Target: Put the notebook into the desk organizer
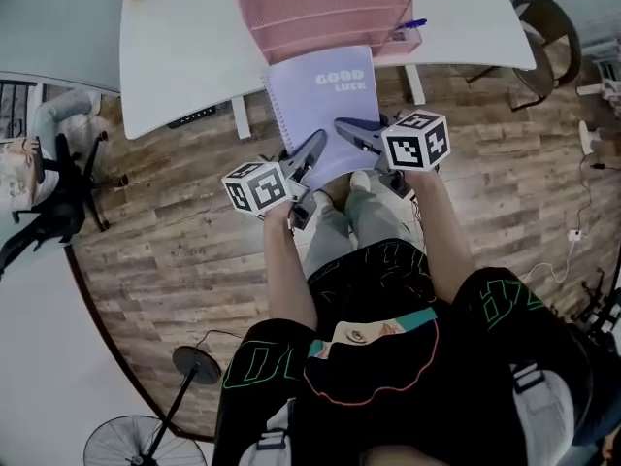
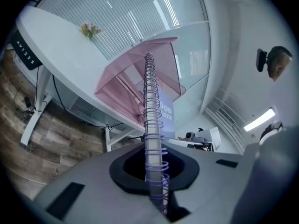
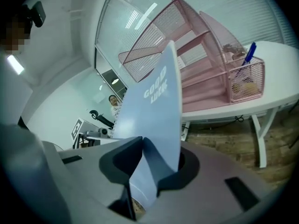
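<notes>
Background: wood-plank floor (image 1: 165, 241), white desk (image 1: 175, 56) with a rounded edge. The left gripper (image 2: 156, 171) is clamped, jaws nearly together, on the wire-coil side of the lilac spiral-bound notebook (image 1: 320, 105). The right gripper (image 3: 149, 169) is clamped on the opposite smooth edge. The notebook is held in the air, cover up, long axis pointed away from the person. Its printed end lies just before the open front of the pink wire-mesh desk organizer (image 1: 320, 8); contact cannot be told. A blue pen (image 1: 411, 24) is seen in the right mesh cup. Bare desktop is left of the organizer.
</notes>
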{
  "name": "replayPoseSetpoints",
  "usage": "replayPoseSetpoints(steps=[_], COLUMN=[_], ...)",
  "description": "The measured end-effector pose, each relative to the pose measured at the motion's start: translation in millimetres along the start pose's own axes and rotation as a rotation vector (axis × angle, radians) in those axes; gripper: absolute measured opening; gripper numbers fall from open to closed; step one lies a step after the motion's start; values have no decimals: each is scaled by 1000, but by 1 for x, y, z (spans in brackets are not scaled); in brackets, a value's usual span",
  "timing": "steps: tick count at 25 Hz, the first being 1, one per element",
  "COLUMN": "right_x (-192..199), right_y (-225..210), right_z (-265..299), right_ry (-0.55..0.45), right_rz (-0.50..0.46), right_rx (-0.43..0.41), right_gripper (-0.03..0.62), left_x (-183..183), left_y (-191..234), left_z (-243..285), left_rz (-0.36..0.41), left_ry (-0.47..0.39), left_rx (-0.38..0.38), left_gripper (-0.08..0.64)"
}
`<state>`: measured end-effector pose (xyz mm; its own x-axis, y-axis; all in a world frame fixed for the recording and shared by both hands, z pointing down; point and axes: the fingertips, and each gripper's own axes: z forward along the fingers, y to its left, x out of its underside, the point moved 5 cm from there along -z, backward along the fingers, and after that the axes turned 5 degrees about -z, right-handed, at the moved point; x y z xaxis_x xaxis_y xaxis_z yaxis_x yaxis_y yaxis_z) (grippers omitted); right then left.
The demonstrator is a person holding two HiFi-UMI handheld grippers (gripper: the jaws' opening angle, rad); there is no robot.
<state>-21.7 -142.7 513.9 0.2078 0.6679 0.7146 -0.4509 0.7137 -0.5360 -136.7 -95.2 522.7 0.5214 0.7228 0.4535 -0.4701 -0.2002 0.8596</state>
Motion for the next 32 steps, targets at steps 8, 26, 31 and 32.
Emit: replayPoseSetpoints(steps=[8,26,31,32], right_x=[-1,-42,-48,-51], right_y=[-8,-55,-51,-48], right_z=[-4,-11,-41,-48], right_ry=[44,69,111,107], right_rz=[82,-16,-296,-364], right_rx=[-6,146,294,318], right_gripper=[89,235,238,238], left_x=[-1,-45,-61,-64], left_y=[0,19,21,23], left_z=[9,52,56,55], left_rz=[-45,-258,-274,-273], left_ry=[46,20,-6,-10], left_rx=[29,101,101,94], left_gripper=[29,31,29,31])
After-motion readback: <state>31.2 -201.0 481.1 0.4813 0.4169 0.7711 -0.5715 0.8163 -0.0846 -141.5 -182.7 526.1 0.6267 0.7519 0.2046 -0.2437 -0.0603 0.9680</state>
